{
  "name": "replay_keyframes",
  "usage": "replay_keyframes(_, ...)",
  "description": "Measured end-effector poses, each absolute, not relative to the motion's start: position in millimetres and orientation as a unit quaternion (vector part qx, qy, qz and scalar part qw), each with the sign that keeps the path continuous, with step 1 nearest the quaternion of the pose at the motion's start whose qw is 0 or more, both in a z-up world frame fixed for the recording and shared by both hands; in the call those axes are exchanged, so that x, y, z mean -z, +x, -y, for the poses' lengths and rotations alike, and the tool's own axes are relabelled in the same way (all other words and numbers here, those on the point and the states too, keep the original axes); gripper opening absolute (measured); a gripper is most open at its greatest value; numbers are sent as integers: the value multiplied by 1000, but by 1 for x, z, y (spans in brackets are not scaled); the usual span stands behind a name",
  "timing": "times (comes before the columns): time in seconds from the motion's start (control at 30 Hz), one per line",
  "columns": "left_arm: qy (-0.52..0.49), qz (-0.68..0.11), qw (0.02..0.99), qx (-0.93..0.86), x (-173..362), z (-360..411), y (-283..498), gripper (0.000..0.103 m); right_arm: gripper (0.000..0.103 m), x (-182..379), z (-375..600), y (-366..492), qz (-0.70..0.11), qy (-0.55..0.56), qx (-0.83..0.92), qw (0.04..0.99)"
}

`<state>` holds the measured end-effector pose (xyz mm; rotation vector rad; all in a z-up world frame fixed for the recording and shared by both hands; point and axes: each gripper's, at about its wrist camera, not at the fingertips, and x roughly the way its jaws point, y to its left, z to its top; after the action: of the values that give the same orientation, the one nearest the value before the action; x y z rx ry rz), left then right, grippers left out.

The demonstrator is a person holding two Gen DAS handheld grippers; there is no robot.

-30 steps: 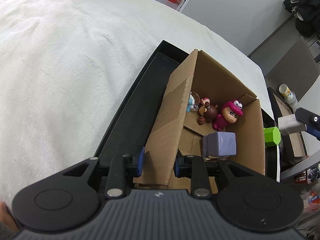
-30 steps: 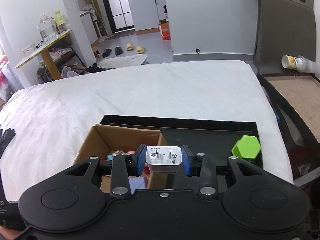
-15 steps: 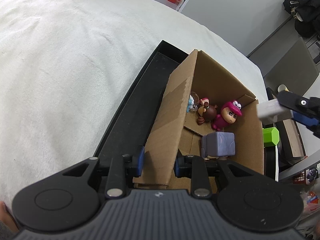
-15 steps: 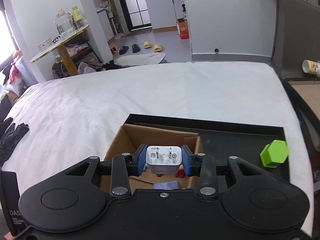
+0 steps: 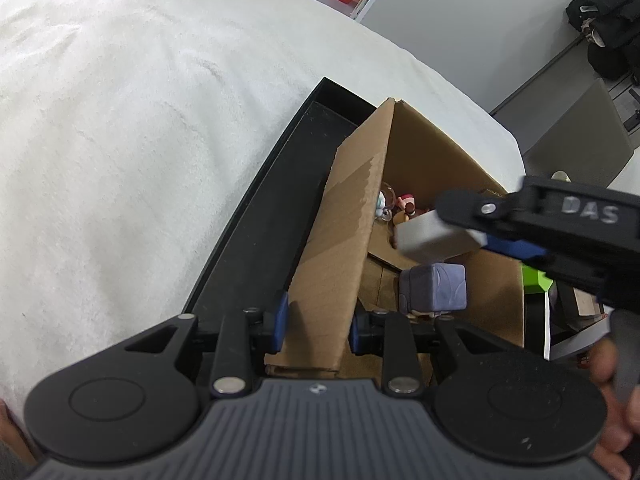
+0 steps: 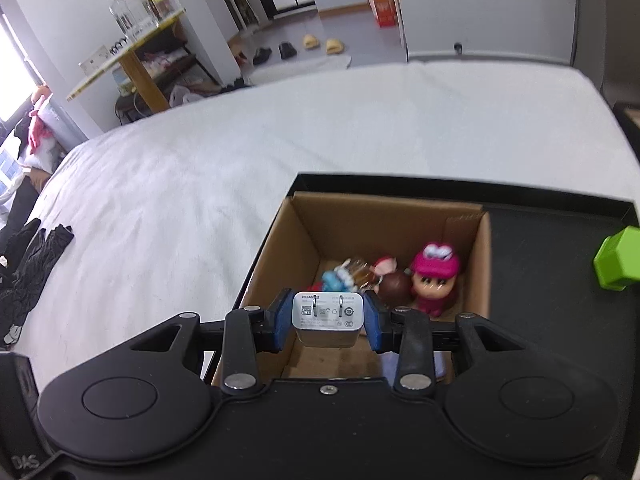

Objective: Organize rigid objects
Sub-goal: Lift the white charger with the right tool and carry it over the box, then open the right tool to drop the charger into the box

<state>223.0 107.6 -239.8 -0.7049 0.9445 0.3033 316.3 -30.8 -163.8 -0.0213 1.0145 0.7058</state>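
Observation:
An open cardboard box [image 5: 344, 216] [image 6: 280, 248] stands in a black tray [image 5: 276, 216] [image 6: 560, 280] on the white bed. My left gripper [image 5: 318, 322] is shut on the box's near left wall. My right gripper [image 6: 328, 320] is shut on a white charger plug [image 6: 328, 318] and holds it over the box's open top; the charger plug also shows in the left wrist view [image 5: 432, 236]. Inside the box lie a pink-hatted figurine [image 6: 434, 276], a brown figurine [image 6: 394, 286], a blue-and-clear toy [image 6: 340, 274] and a lilac cube toy [image 5: 434, 286].
A green hexagonal block [image 6: 618, 258] sits in the tray right of the box. Black gloves [image 6: 36, 256] lie on the bed at far left. A yellow-topped side table [image 6: 132, 52] and slippers [image 6: 320, 44] stand on the floor beyond the bed.
My right gripper has moved left with the charger plug, from beside the tray to above the box interior. My left gripper keeps its hold on the box wall.

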Motion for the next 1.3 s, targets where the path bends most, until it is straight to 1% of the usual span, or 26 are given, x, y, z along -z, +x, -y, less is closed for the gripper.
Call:
replay_keyframes(0.27, -337, -443, 819, -138, 241, -111, 222, 29, 37, 178, 17, 315, -498, -29, -329, 802)
replay_keyframes(0.53, -344, -442, 818, -135, 241, -113, 220, 29, 38, 184, 12, 316, -507, -20, -324, 799)
replay_keyframes(1.03, -338, -441, 820, -135, 240, -109, 220, 29, 38, 141, 46, 315, -466, -15, -315, 827)
replay_keyframes(1.3, -335, -439, 822, -138, 238, -108, 220, 28, 39, 134, 78, 319, -455, -14, -292, 841)
